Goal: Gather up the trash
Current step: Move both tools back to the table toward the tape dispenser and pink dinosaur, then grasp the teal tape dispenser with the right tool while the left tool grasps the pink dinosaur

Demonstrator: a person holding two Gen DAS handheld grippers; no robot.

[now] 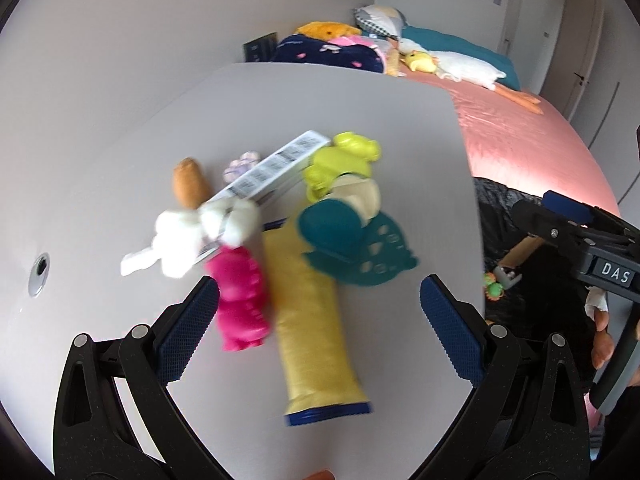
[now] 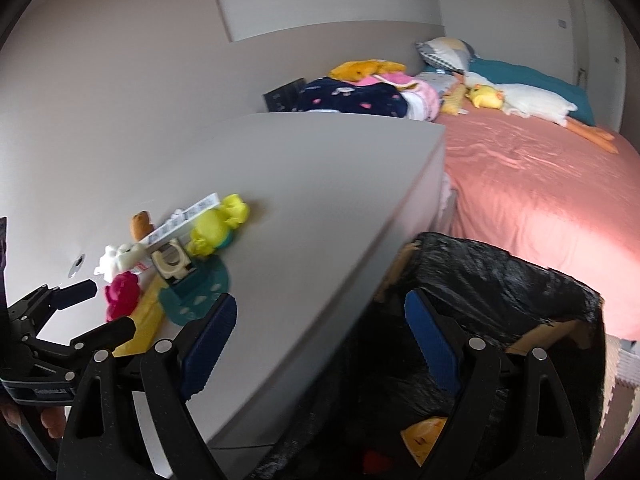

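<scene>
Step in hand: picking the next piece off the desk point(image 1: 360, 120). My left gripper point(image 1: 320, 328) hangs over the clutter pile, fingers wide apart, nothing between the pads. The yellow wrapper point(image 1: 312, 320) lies flat right below, pink toy point(image 1: 240, 300) just beside the left pad, crumpled white tissue point(image 1: 188, 240) and barcode box point(image 1: 272, 168) further up. My right gripper point(image 2: 320, 344) is also spread, empty, over the desk edge and the black-lined bin point(image 2: 500, 280); some trash is already inside. Next, probably: lower the left, straddle the wrapper across its narrow width, avoid the toy, close, carry to the bin.
</scene>
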